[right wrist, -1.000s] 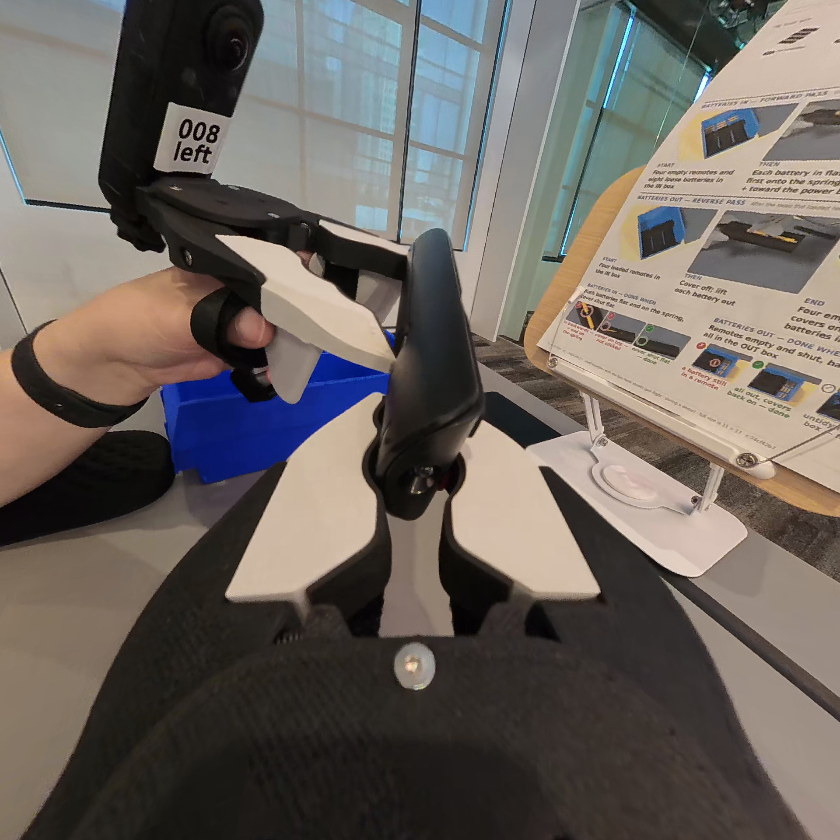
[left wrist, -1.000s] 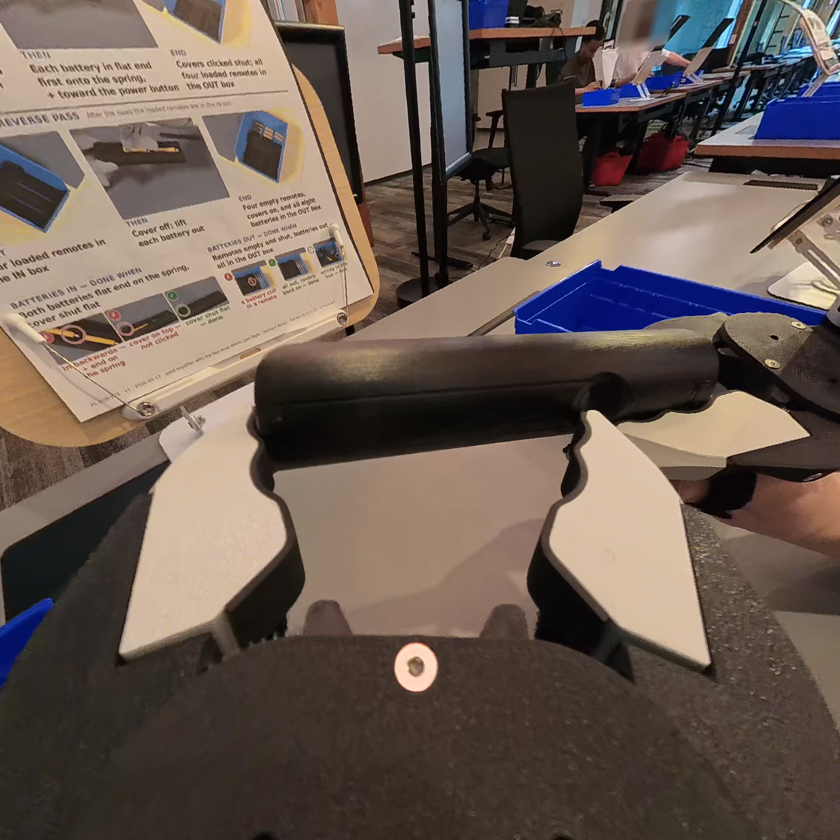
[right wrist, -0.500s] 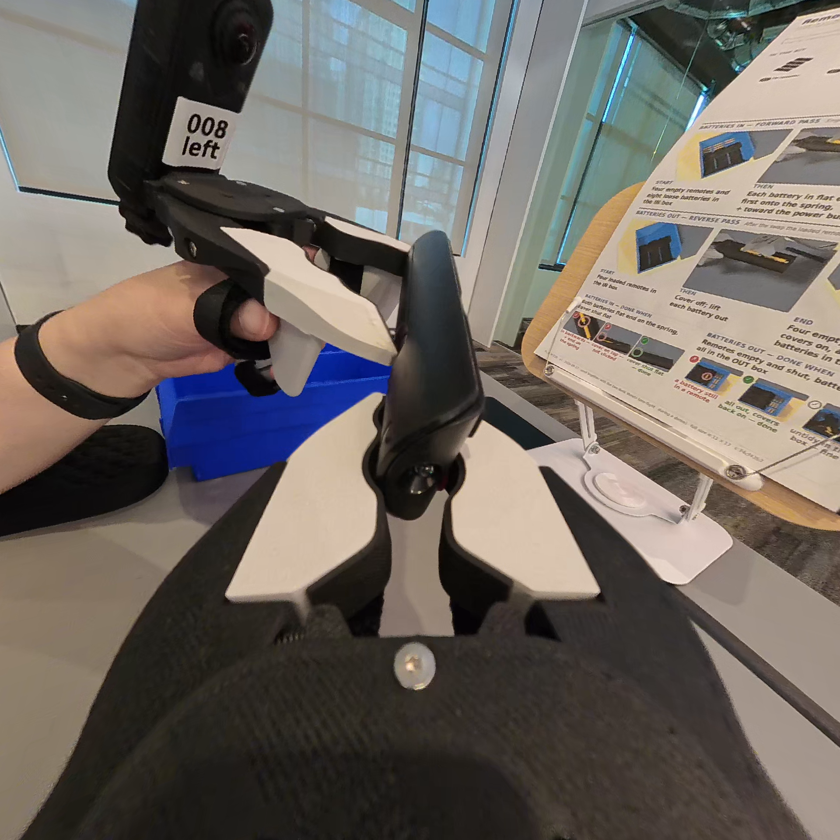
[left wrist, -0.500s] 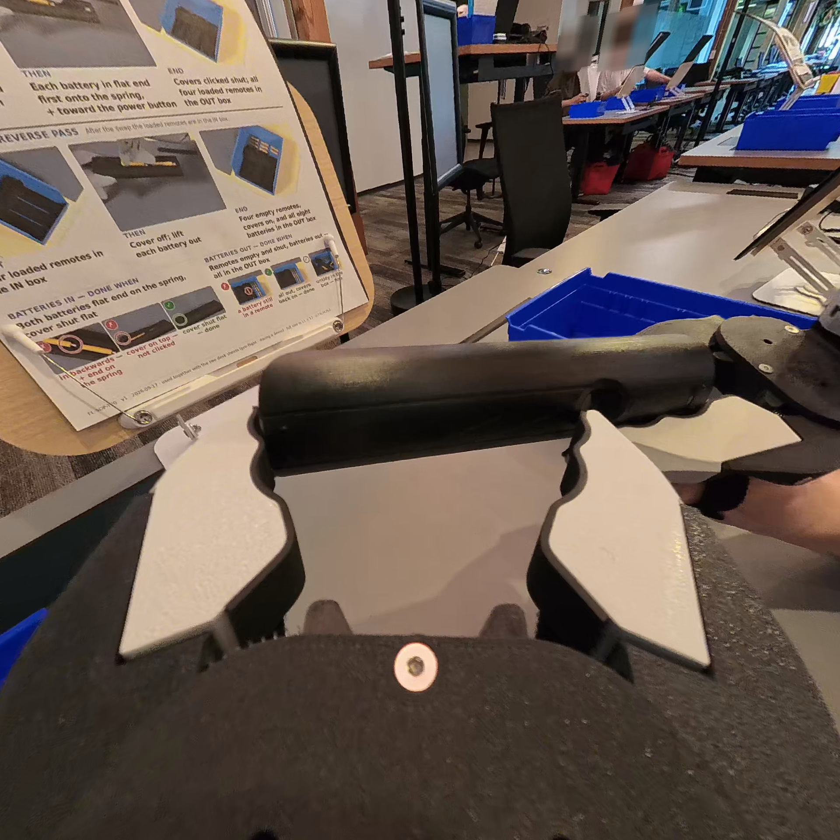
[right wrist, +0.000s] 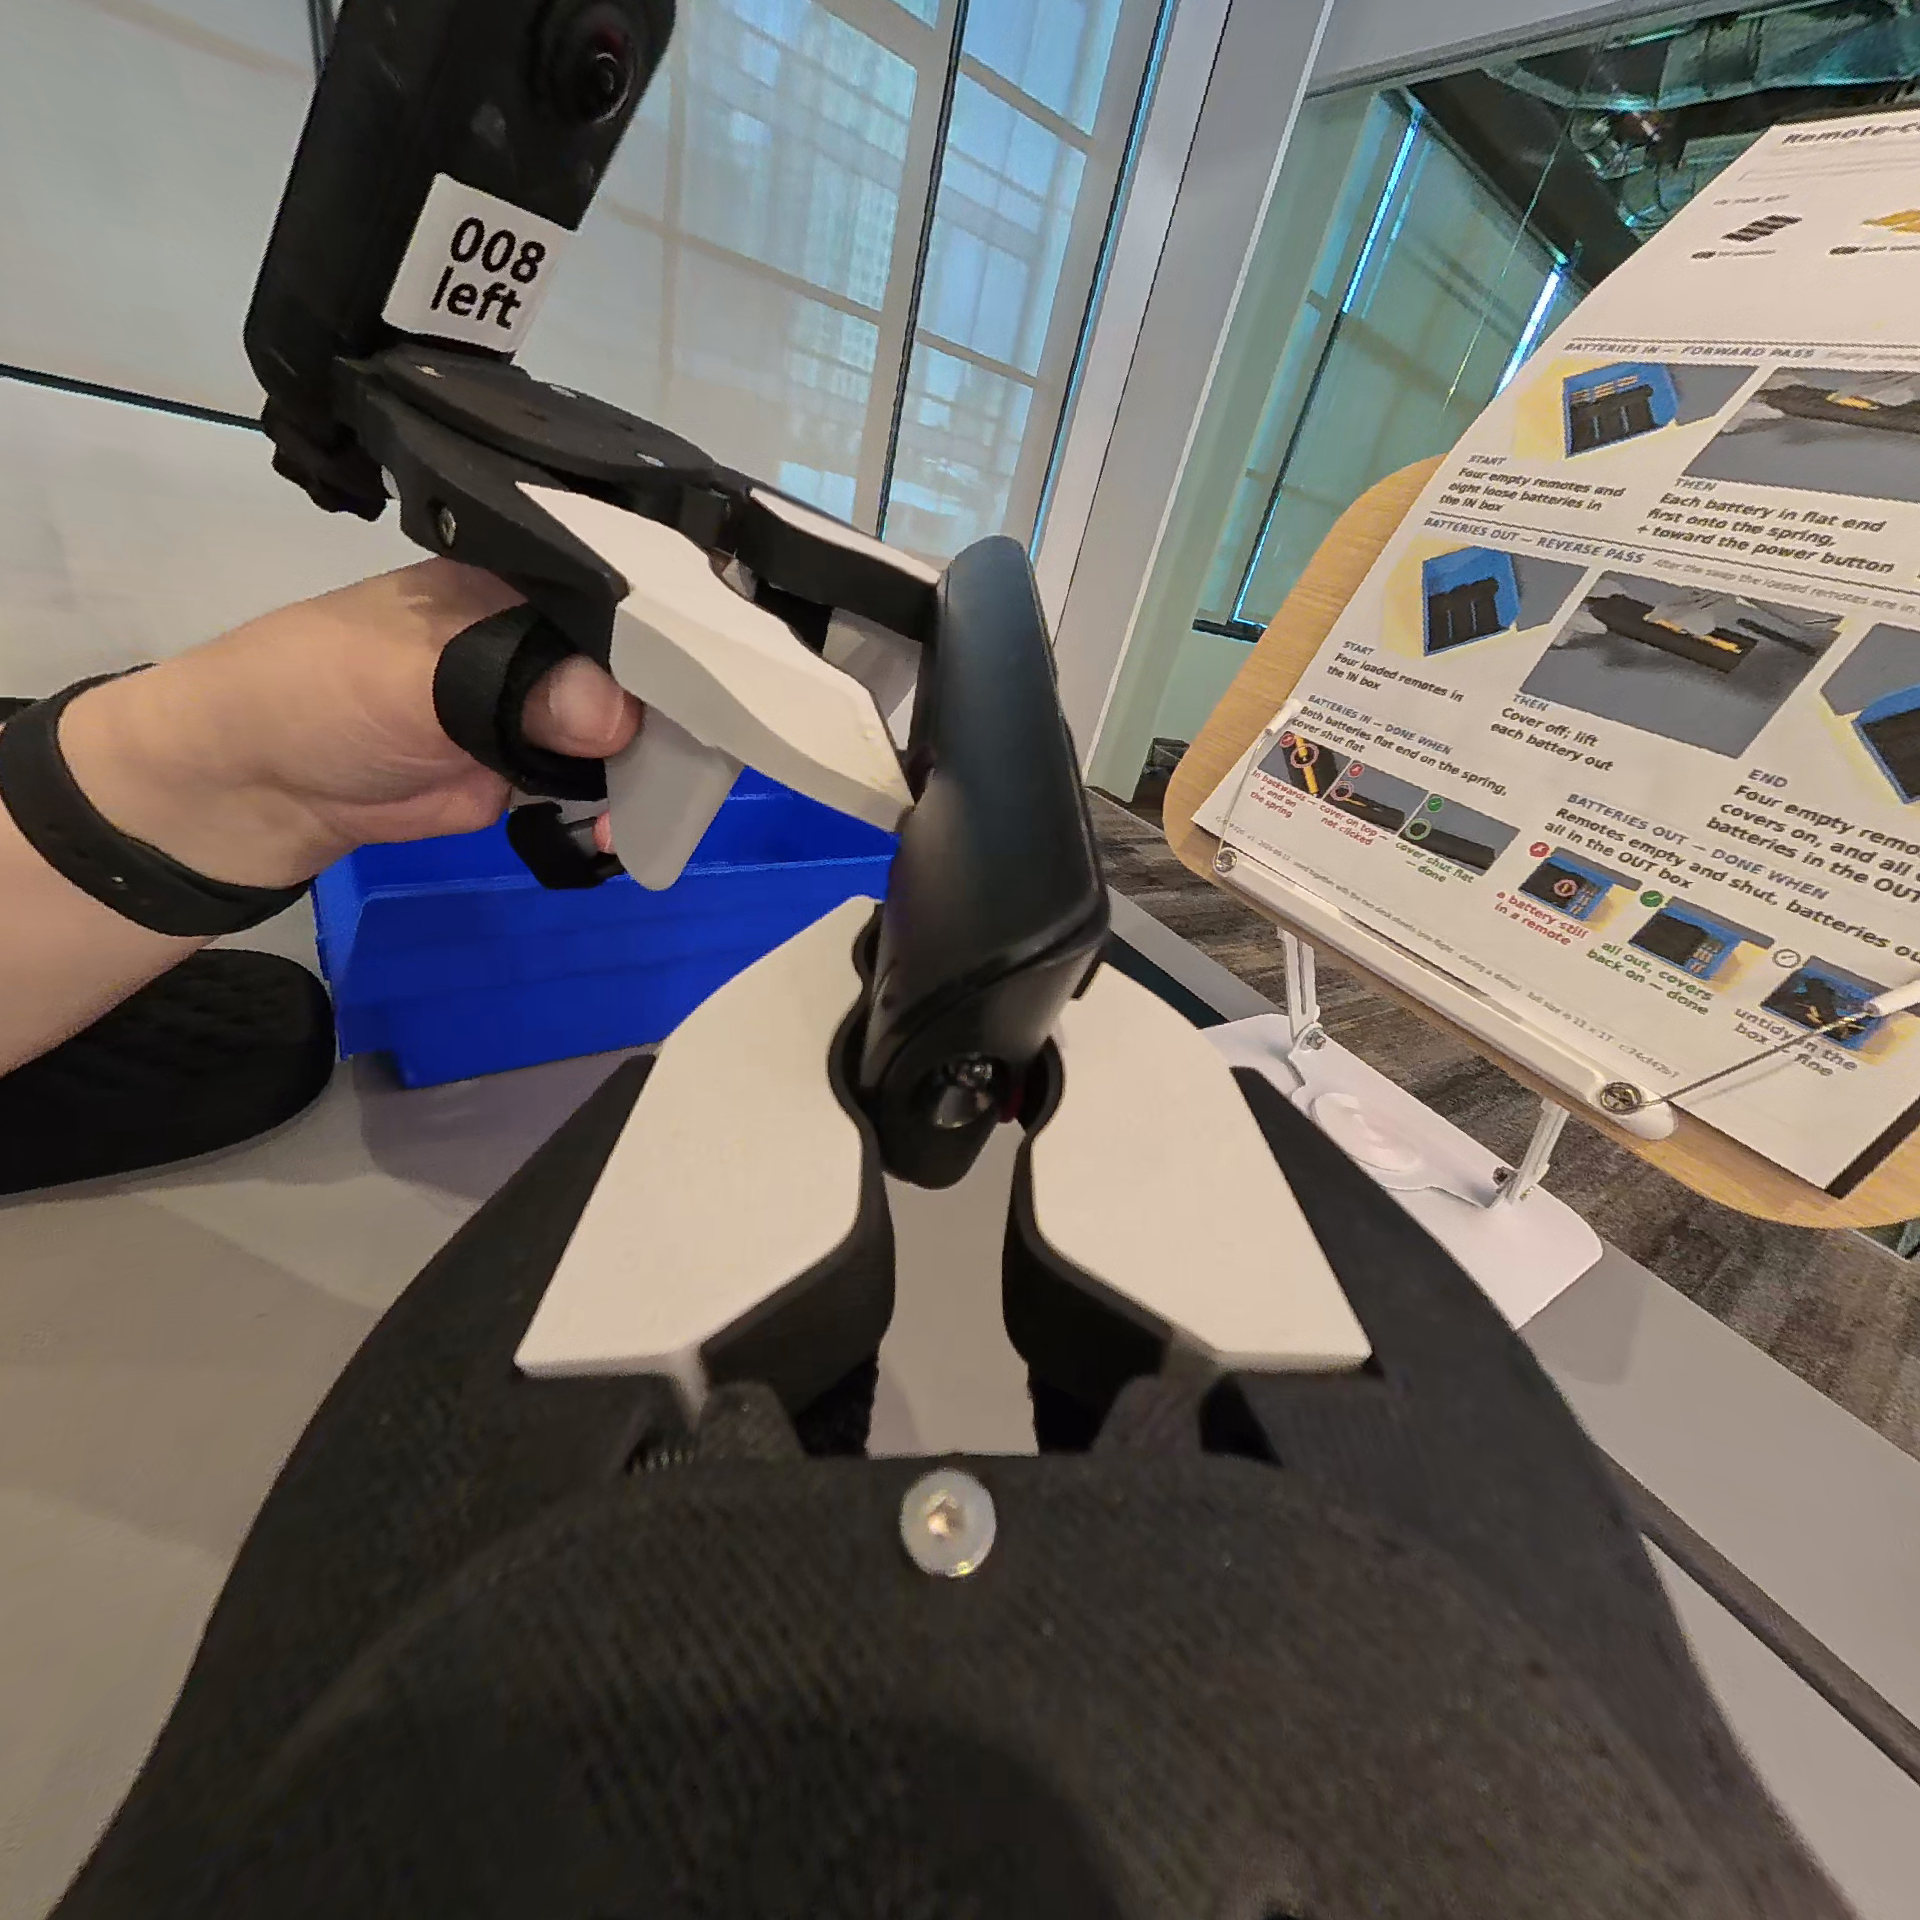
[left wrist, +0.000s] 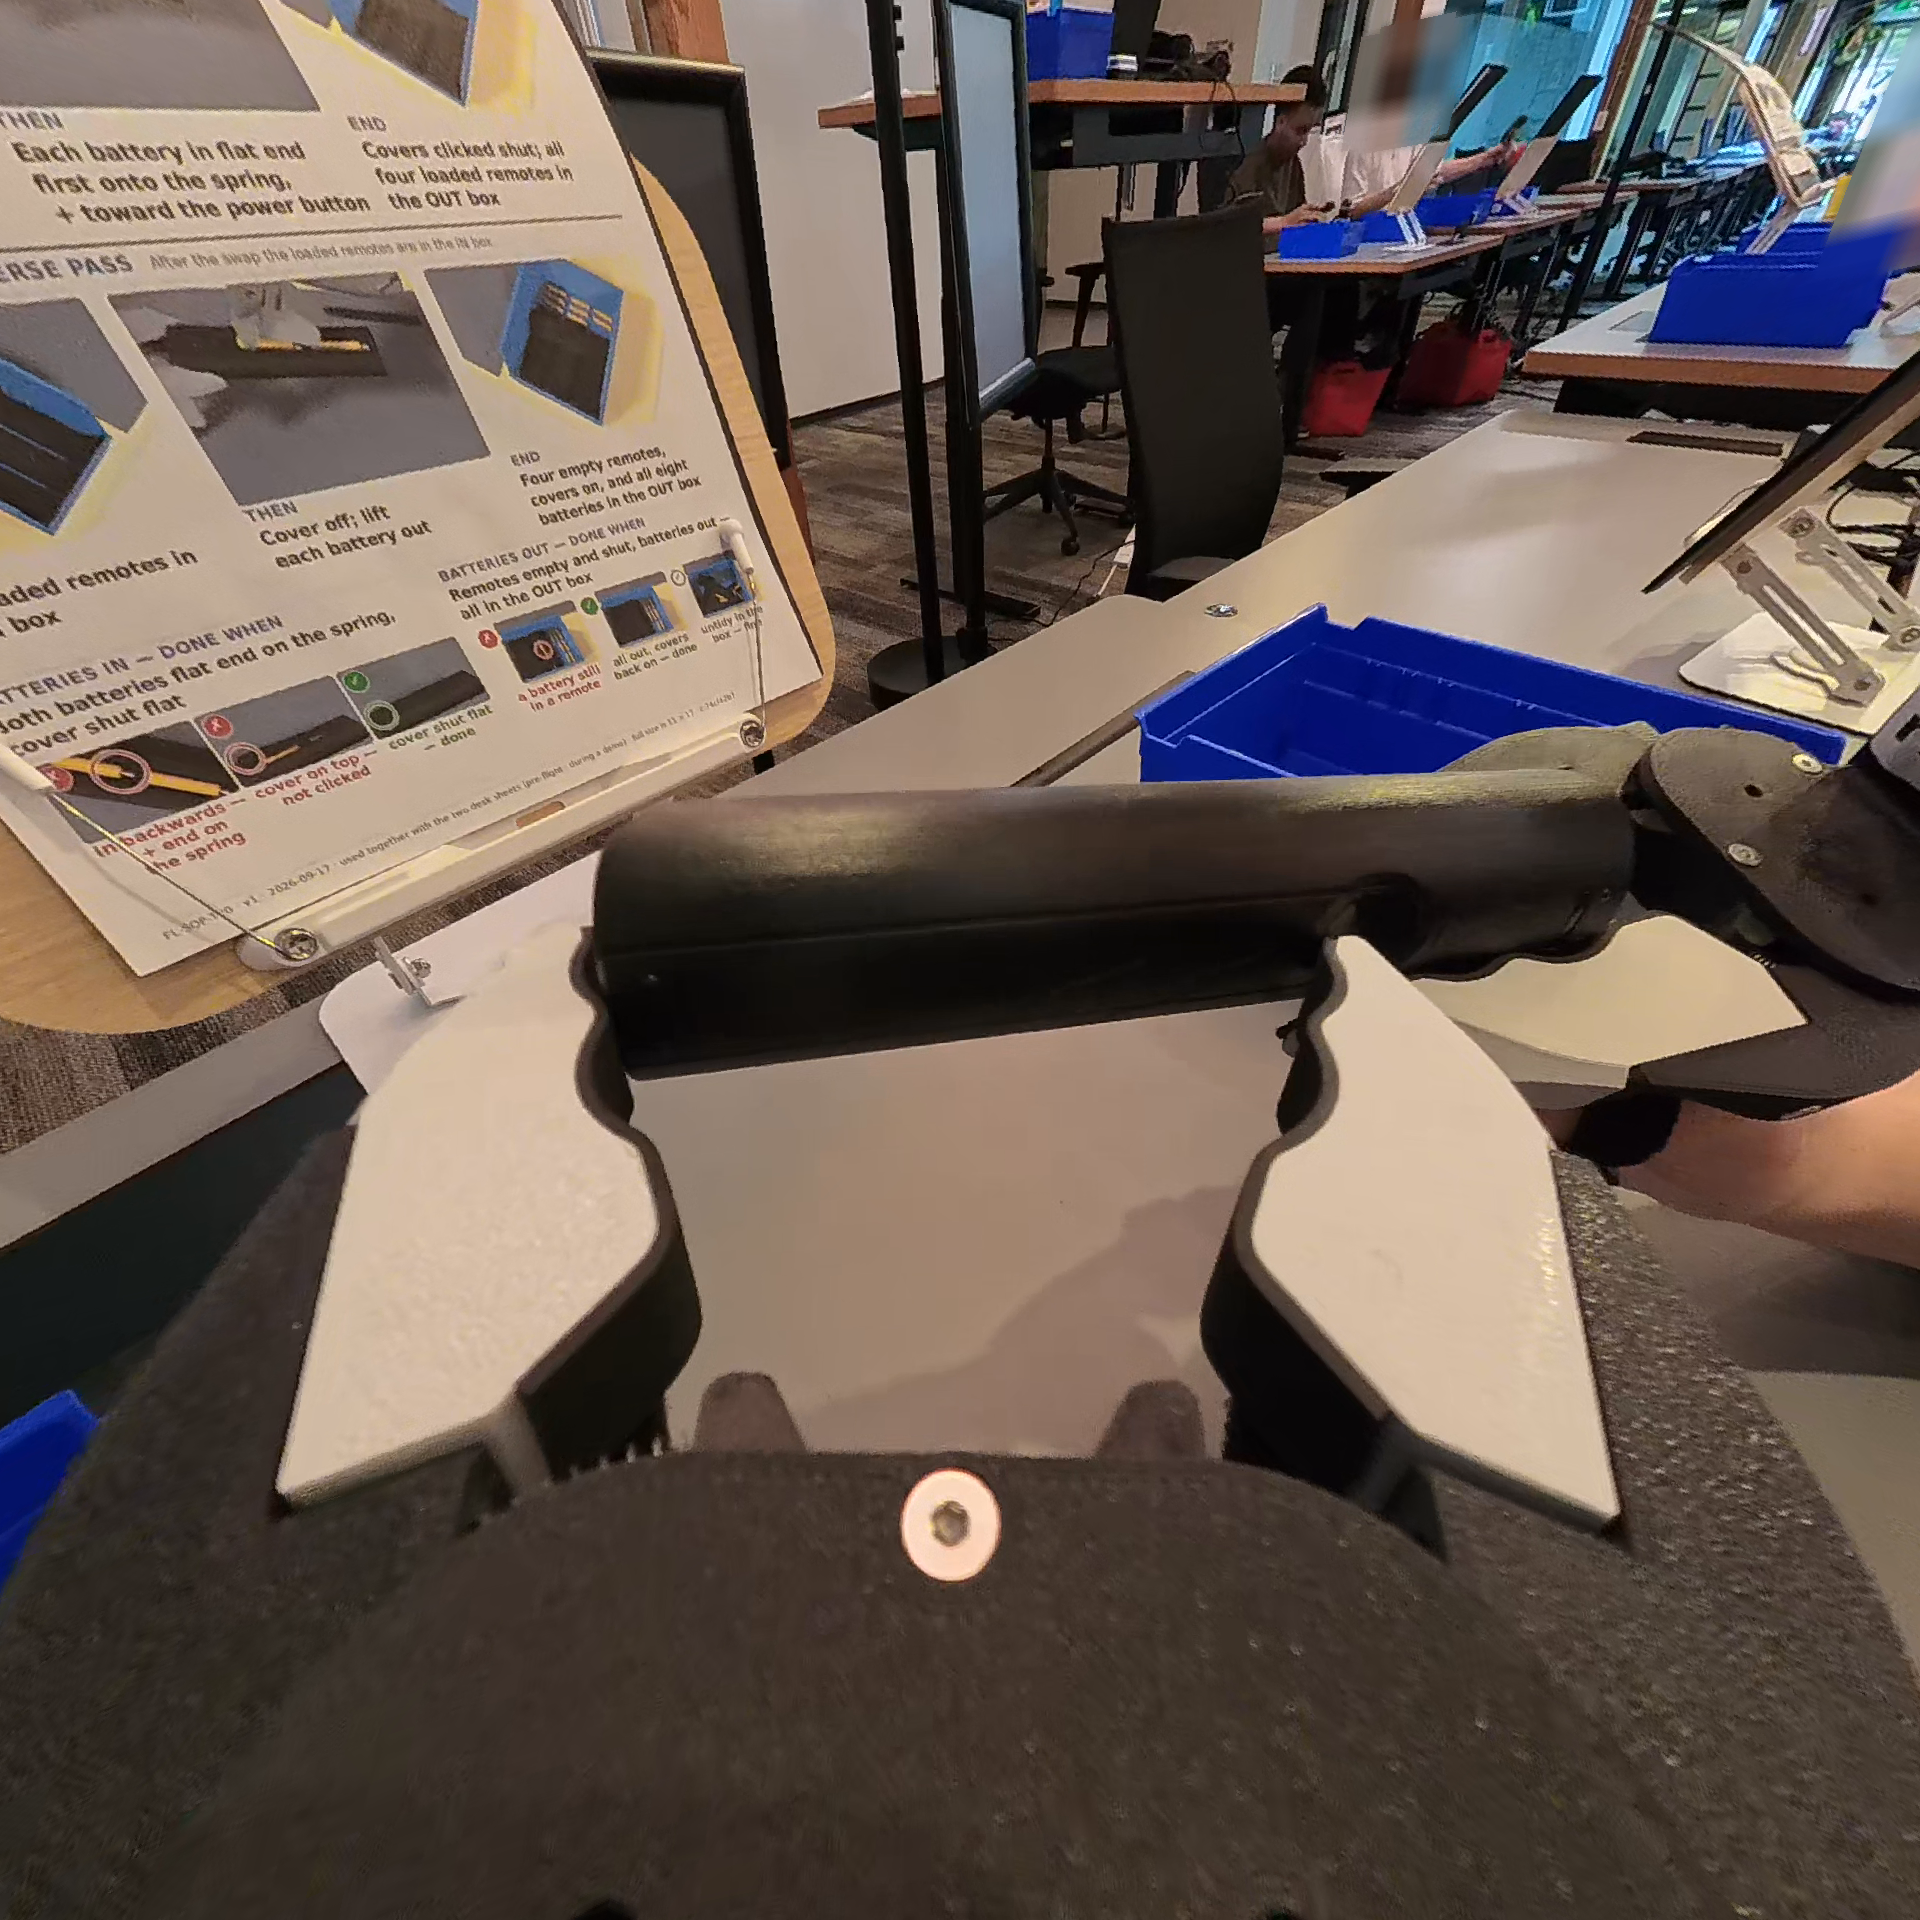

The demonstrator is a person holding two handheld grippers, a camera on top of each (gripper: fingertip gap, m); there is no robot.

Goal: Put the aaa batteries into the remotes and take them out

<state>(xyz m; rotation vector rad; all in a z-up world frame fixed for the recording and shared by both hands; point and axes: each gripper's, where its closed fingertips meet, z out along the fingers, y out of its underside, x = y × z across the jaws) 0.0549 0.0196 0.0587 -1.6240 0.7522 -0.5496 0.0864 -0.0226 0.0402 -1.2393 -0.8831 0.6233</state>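
Observation:
A black remote (left wrist: 1039,883) is held in the air over the grey table (left wrist: 1455,551). My right gripper (right wrist: 966,977) is shut on one end of the remote (right wrist: 987,810), which points away from it. In the left wrist view it comes in from the right (left wrist: 1621,935). My left gripper (left wrist: 956,966) stands wide open, with both fingertips against the remote's long side and its left tip at the remote's far end. The right wrist view shows it reaching in from the left (right wrist: 894,675). No batteries are in view.
A blue bin (left wrist: 1455,707) sits on the table behind the remote, and shows in the right wrist view too (right wrist: 582,956). An instruction board (right wrist: 1610,779) on a white stand (right wrist: 1455,1195) is at the table edge. A tablet stand (left wrist: 1808,613) is at the far right.
Both grippers and the remote have drifted slightly together against the background. The jaws have not changed.

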